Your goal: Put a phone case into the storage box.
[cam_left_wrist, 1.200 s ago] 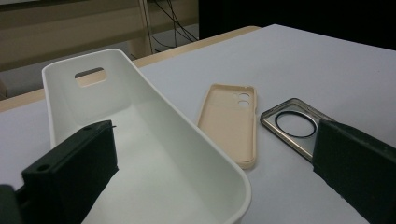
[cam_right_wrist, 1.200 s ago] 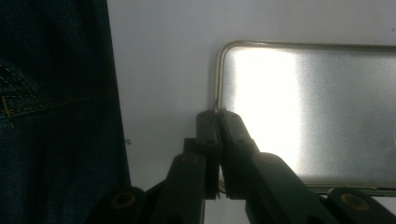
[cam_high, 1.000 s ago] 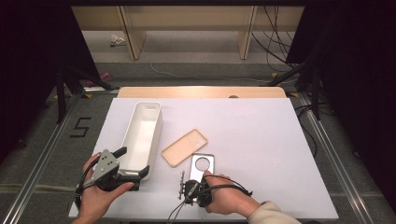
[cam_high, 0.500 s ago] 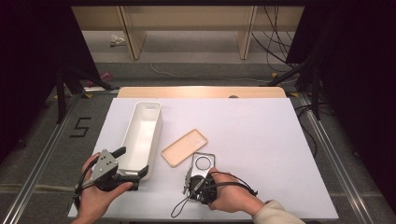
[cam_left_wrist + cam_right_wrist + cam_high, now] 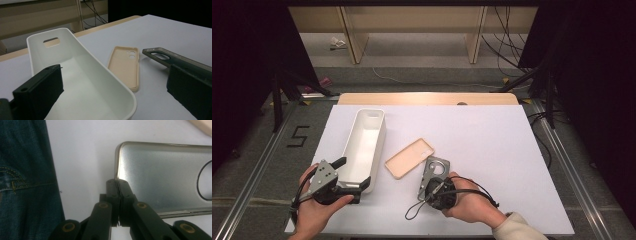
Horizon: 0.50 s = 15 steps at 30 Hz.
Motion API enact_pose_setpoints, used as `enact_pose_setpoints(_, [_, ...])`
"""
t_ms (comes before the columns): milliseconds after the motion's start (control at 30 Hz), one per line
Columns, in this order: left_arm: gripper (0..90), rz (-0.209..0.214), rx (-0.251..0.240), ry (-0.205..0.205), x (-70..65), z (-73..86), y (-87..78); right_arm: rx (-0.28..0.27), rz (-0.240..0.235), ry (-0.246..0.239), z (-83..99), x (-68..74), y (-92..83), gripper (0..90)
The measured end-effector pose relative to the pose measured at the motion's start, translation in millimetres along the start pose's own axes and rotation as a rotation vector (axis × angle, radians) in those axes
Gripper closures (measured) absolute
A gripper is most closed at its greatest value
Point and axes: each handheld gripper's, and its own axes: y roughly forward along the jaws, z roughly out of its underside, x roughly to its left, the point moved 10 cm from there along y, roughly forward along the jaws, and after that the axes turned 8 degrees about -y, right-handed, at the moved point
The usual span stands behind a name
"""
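Grey phone case (image 5: 165, 177) pinched by right gripper (image 5: 119, 185) | peach case (image 5: 409, 157) beside; white bin (image 5: 364, 145) between spread left gripper (image 5: 112, 97) jaws

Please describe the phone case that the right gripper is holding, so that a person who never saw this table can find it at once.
On the white table, look right of the long white bin, near the front edge. Two phone cases lie there side by side. The grey phone case, pinched at its near end by the right gripper, is translucent grey with one large round camera hole; the beige phone case beside it lies free.
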Motion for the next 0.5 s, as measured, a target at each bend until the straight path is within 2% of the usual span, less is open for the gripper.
enact_pose_setpoints(67, [0.2,0.001,-0.001,0.001,0.4,-1.0,-0.4,-0.011,0.009,0.014,-0.3,-1.6,-1.7,89.3])
enact_pose_setpoints(200, [1.8,0.005,-0.005,-0.012,-1.0,-5.8,-0.9,-0.077,0.061,0.028,-1.8,-12.0,-8.7,89.3])
enact_pose_setpoints(267, [3.1,0.021,0.001,-0.019,-2.9,-8.4,-0.3,-0.093,0.073,0.031,-1.1,-14.9,-10.1,89.3])
enact_pose_setpoints(400, [4.8,0.023,-0.010,-0.032,-2.3,-19.5,2.4,-0.138,0.110,0.035,0.5,-21.4,-13.0,89.3])
enact_pose_setpoints(433, [5.8,0.024,-0.011,-0.060,-1.6,-26.8,5.8,-0.149,0.119,0.032,0.8,-22.8,-14.2,89.3])
enact_pose_setpoints(467, [6.8,0.024,-0.011,-0.060,-1.6,-26.8,5.8,-0.160,0.128,0.033,1.2,-24.0,-15.5,89.3])
enact_pose_setpoints(500, [7.8,0.040,-0.002,-0.080,-3.4,-33.0,10.5,-0.171,0.136,0.032,1.4,-24.9,-16.8,89.4])
